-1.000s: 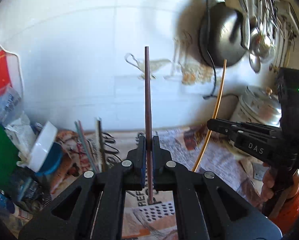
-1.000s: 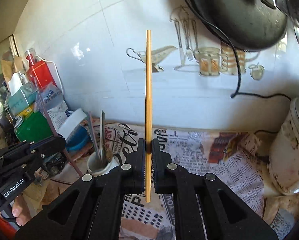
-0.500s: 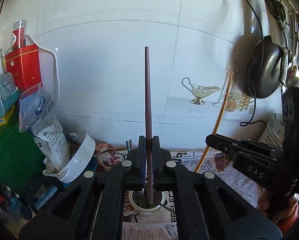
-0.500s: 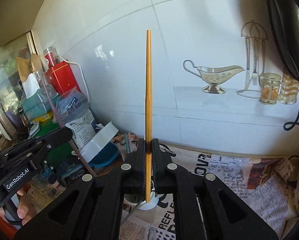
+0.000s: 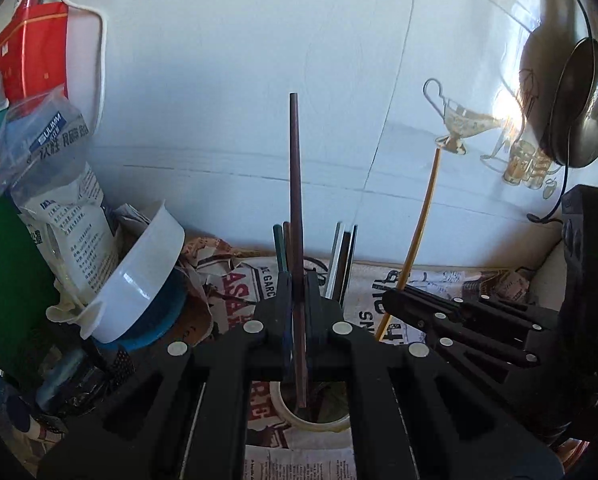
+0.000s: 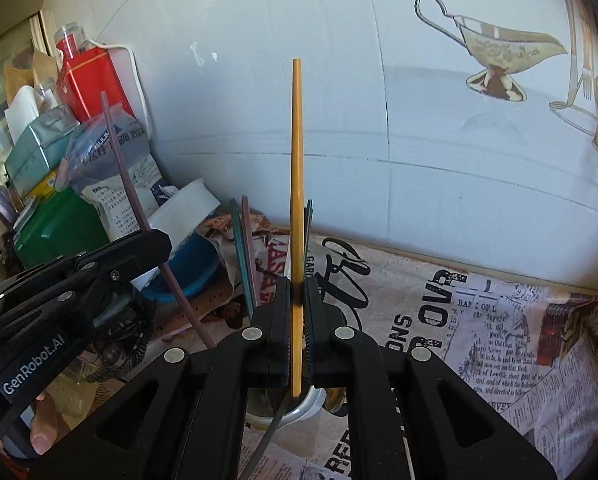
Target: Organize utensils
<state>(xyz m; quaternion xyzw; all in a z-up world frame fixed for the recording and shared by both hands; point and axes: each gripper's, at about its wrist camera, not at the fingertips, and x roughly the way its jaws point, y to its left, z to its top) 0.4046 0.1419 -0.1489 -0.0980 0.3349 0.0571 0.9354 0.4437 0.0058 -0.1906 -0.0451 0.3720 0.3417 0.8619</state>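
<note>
— What have you got in each hand?

— My left gripper [image 5: 297, 300] is clamped on a dark brown chopstick [image 5: 295, 200], my right gripper [image 6: 297, 304] on a yellow chopstick [image 6: 296, 184]. Both sticks stand upright between the jaws, lower tips hanging just over the white cup [image 5: 314, 424] on the newspaper-covered counter [image 6: 479, 320], near its back edge by the tiled wall [image 5: 259, 60].

— So how do you drop them in cleanly?

— I judge it best to lower one at a time, straight down, until the tip is well inside the rim, and only then part the jaws. Letting go early could bounce a stick off the rim.

— Anything crowding you?

— The sticks already in the cup [image 5: 341, 264] fan outward, so an incoming tip may catch on them. My two grippers sit close together over one small mouth and could knock each other. To the left, a tilted white bowl [image 5: 139, 280] and a heap of packets [image 5: 71, 224] stand near the cup.
</note>
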